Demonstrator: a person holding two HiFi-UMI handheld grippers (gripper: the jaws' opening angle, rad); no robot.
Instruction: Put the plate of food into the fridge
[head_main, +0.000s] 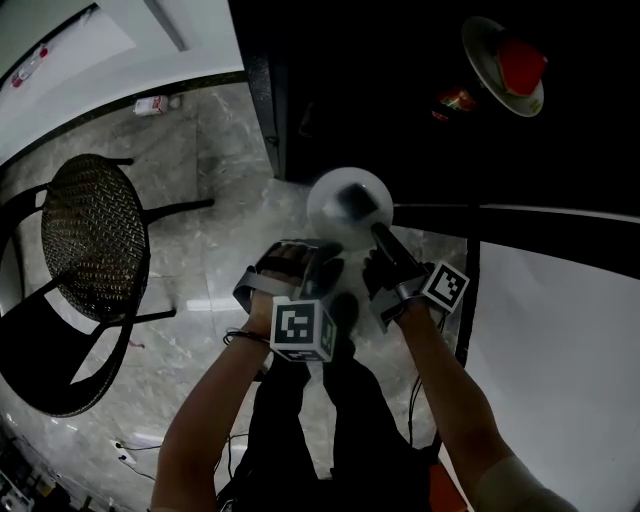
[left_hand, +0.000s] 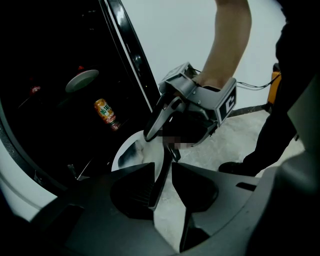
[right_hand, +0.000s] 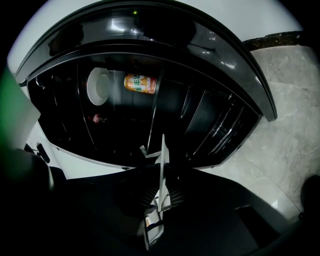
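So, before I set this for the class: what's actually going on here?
A person is holding a white plate with two hand-held grippers in front of an open, dark fridge. The left gripper and the right gripper are each clamped on the plate's rim. The plate is at the opening, not yet on a shelf. Inside the fridge are another plate with something red on it, and an orange can.

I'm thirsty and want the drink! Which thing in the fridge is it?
Look inside the big dark open fridge. Find the round white plate in there; the can is right next to it. It's the only orange thing in there, with a bright label, not flat like the plate.
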